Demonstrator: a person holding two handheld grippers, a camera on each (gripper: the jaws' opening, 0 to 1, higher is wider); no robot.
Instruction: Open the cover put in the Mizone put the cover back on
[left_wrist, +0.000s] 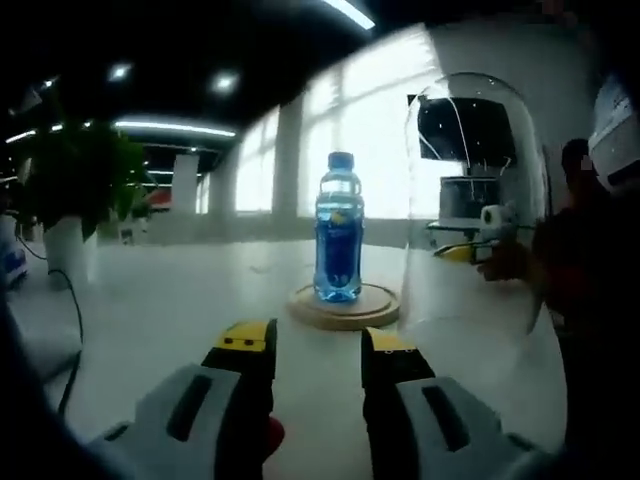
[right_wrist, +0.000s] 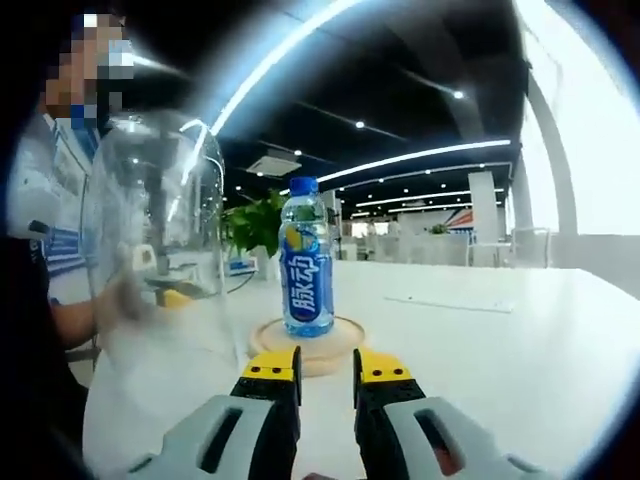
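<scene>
Left gripper view first: nearest me, at six o'clock, my left gripper (left_wrist: 318, 345) shows its two yellow-tipped jaws set apart with a clear gap between them and nothing held. Just past them on the white table (left_wrist: 180, 300) sits the round wooden base (left_wrist: 345, 308), and the Mizone bottle (left_wrist: 339, 232) stands upright on it, blue liquid, blue cap on. At about two o'clock from the bottle, the clear glass dome cover (left_wrist: 478, 200) stands off the base, beside it. Whether it rests on the table or is held up, I cannot tell. A person's hand seems to lie behind its glass, though that is blurred. Farther off at ten o'clock is a potted plant (left_wrist: 75, 185).

In the right gripper view, my right gripper (right_wrist: 326, 372) is also empty, its jaws only slightly parted, close in front of the wooden base (right_wrist: 305, 350). The bottle (right_wrist: 306, 260) is at twelve o'clock, the dome (right_wrist: 150, 230) at ten o'clock beside a person's sleeve.

As I judge it, the cover is off and the bottle is placed; what is left is setting the dome back over the bottle onto the base.
</scene>
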